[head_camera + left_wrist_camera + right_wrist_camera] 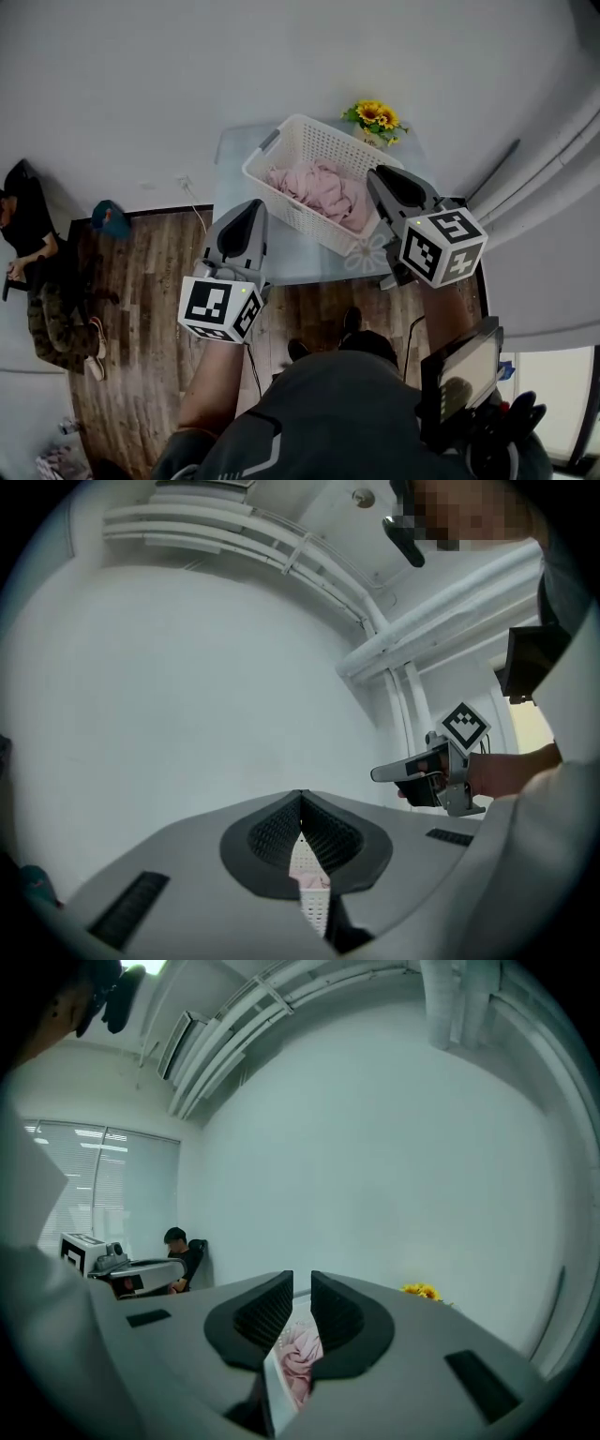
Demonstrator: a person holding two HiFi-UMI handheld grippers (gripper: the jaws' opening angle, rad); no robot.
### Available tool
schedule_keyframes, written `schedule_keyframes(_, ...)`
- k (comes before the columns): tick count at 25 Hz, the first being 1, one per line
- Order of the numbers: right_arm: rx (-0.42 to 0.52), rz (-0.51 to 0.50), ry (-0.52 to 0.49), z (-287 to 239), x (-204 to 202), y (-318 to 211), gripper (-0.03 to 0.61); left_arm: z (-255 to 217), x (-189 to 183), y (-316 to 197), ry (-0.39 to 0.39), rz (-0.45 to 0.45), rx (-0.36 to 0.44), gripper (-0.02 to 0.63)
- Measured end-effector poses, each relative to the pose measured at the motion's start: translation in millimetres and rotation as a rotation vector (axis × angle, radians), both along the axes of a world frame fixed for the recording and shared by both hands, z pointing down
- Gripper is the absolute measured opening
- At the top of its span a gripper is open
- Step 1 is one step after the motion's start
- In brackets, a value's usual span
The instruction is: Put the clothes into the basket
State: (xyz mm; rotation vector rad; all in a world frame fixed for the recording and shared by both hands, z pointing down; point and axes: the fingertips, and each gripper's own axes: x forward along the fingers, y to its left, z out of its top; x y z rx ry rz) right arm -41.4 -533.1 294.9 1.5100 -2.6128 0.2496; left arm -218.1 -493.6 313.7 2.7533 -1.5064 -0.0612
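A white lattice basket (298, 124) stands on the pale table (234, 155), and pink clothes (319, 190) lie bunched inside it. Both grippers hang above the table's near side, short of the basket. My left gripper (253, 206) is at the left with its jaws meeting at the tips and nothing in them. My right gripper (378, 176) is over the basket's right end. In the right gripper view my right gripper (301, 1283) shows a narrow empty gap, with the pink clothes (300, 1358) far below it. The left gripper (301, 799) looks at the wall.
A pot of sunflowers (375, 117) stands behind the basket against the white wall. A person (28, 234) sits on the wooden floor at far left. A dark tablet-like device (464, 370) hangs at my right hip. Pipes (553, 159) run along the right wall.
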Motion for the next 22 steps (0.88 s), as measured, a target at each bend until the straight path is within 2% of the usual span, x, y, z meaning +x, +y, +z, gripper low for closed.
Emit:
schedule_keyframes(7, 0.058, -0.012, -0.056, -29.1, 16.0, 16.8, 0.049, -21.5, 13.5, 10.2, 0.025, -0.008, 0.015, 0.008)
schedule_keyframes(12, 0.085, -0.020, -0.055, -45.3, 37.4, 23.2, 0.030, -27.9, 23.5, 11.2, 0.113, -0.015, -0.011, 0.008)
schedule_keyframes(15, 0.068, -0.023, -0.063, -42.7, 50.9, 24.8, 0.015, -28.4, 33.9, 10.5, 0.093, -0.041, -0.026, 0.008)
schedule_keyframes(18, 0.074, -0.034, -0.063, -38.9, 61.7, 23.5, 0.014, -29.6, 41.0, 10.9, 0.083, -0.087, -0.005, 0.008)
schedule_keyframes(22, 0.074, -0.058, -0.075, -40.5, 70.1, 20.3, 0.014, -27.7, 51.7, 10.2, 0.086, -0.083, -0.014, 0.008)
